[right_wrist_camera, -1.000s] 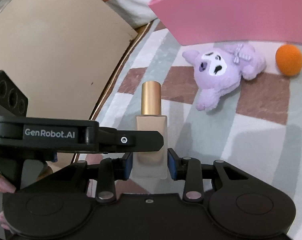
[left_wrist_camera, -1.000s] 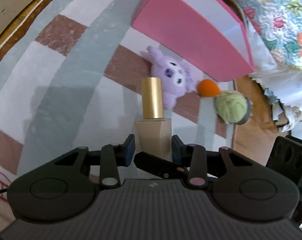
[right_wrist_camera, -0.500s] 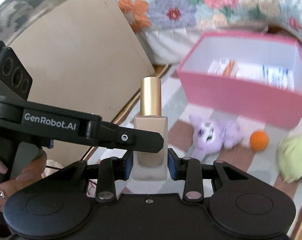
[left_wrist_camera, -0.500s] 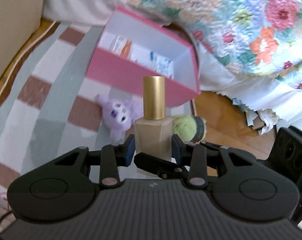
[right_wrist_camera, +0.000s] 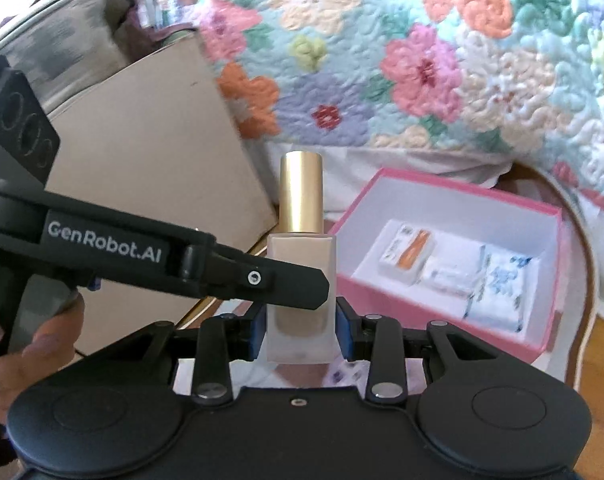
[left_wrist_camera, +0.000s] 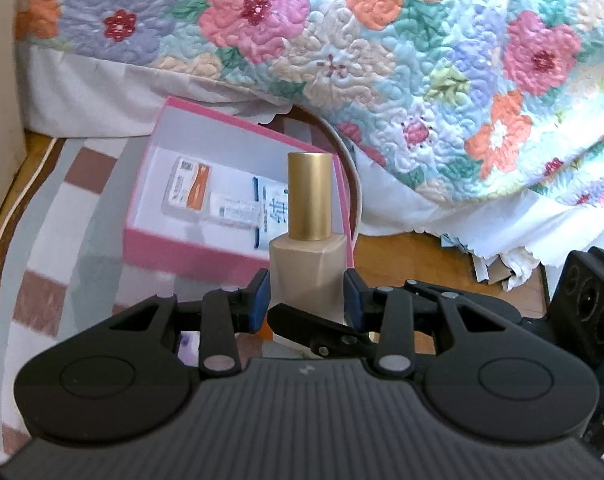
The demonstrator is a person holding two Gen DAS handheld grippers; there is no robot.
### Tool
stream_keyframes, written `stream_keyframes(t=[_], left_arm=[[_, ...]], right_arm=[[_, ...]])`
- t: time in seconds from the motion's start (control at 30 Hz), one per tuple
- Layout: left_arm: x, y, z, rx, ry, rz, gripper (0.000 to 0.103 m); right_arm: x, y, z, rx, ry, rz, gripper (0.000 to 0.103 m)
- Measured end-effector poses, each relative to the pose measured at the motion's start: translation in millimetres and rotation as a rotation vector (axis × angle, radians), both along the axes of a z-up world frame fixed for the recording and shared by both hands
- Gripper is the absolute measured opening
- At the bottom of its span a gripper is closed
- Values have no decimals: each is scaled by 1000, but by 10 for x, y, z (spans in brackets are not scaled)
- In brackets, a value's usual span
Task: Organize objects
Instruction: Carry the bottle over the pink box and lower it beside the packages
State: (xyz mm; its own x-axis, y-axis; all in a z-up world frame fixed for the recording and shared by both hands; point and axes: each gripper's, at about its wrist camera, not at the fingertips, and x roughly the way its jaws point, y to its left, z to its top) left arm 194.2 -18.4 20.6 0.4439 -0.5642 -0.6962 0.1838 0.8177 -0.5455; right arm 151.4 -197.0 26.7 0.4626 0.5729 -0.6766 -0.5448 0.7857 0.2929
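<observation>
A beige foundation bottle (left_wrist_camera: 307, 268) with a gold cap stands upright in the air, gripped from two sides. My left gripper (left_wrist_camera: 306, 300) is shut on its glass body, blue pads against both flanks. In the right wrist view my right gripper (right_wrist_camera: 300, 332) is likewise shut on the same bottle (right_wrist_camera: 300, 196). The left gripper's black finger (right_wrist_camera: 258, 278) crosses in front of it there. Beyond and below lies an open pink box (left_wrist_camera: 190, 256), also seen as the pink box (right_wrist_camera: 401, 304), holding a few small packets.
A floral quilt (left_wrist_camera: 381, 40) hangs over the bed edge behind the box. A checked rug (left_wrist_camera: 62, 240) covers the floor, with bare wood (left_wrist_camera: 413, 252) to the right. A beige board (right_wrist_camera: 142, 140) leans at left. A person's hand (right_wrist_camera: 42, 344) holds the left gripper.
Both grippers rose together with the bottle held between them. The plush toy, orange ball and green ball dropped out of sight below, and the box's inside and the quilt came into view.
</observation>
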Motion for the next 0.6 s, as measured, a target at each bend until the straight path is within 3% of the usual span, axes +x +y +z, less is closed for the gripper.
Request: stream_keyframes(t=[0.3,0.6], left_arm=[[783,-450,-348,29,49,-16,38],[1290,-596,-1035,44,192,31,38]], right_arm=[[782,-161,-198,-39,65,-84,41],[1363,-234,-843,-69,145,-62,41]])
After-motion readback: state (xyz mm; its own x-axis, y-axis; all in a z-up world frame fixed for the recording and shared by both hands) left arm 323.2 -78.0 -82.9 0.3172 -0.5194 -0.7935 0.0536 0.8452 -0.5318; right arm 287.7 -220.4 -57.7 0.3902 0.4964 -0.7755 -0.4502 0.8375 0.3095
